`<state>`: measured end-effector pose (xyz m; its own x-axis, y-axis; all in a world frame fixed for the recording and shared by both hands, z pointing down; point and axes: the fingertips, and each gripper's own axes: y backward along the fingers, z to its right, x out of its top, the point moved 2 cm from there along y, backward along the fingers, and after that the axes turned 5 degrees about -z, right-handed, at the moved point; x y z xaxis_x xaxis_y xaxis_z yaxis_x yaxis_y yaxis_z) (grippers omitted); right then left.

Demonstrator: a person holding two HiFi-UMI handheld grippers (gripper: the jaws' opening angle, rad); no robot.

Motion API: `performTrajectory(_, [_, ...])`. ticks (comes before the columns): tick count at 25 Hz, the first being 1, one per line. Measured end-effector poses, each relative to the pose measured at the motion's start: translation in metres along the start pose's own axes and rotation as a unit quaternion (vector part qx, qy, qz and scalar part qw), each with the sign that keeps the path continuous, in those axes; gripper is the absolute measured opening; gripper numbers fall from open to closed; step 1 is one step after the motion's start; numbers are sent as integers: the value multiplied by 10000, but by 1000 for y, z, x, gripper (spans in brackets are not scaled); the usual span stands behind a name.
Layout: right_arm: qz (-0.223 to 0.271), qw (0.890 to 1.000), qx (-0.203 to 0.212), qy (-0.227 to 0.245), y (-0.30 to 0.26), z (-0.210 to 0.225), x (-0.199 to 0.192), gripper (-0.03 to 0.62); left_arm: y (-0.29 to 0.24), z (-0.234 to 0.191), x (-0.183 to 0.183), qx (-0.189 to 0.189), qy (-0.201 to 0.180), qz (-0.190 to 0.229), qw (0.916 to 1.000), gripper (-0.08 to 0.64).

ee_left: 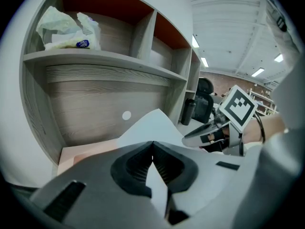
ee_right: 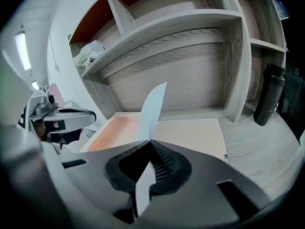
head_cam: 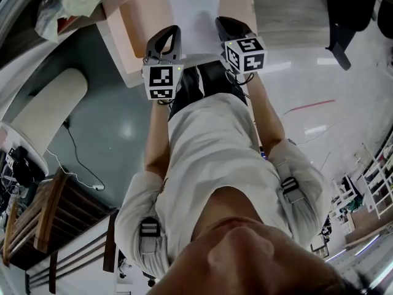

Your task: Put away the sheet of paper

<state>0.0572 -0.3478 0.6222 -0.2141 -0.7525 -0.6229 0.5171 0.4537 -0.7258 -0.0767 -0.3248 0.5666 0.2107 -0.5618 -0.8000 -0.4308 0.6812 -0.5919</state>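
Left tongs (ee_left: pixel 152 143) and right tongs (ee_right: pixel 151 142), each clamped shut on the sheet of paper (ee_right: pixel 153 106), hold it above the peach mat (ee_right: pixel 190 132) on the bench (ee_right: pixel 257 137), frame centre. Judged light, limp and crease-prone: best gripped near opposite edges.

The sheet of paper (head_cam: pixel 193 17) runs off the head view's top edge.

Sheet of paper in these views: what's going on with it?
A person holds a white sheet of paper by its near edge, left gripper and right gripper both shut on it. The sheet is over a pale peach desk pad in front of a wooden shelf unit.
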Motion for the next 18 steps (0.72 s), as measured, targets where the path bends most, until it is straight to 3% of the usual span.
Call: performTrajectory(18, [-347, 9990, 78, -285, -34, 42, -20, 20, -35, 4, -13, 183, 80, -329, 9993, 21])
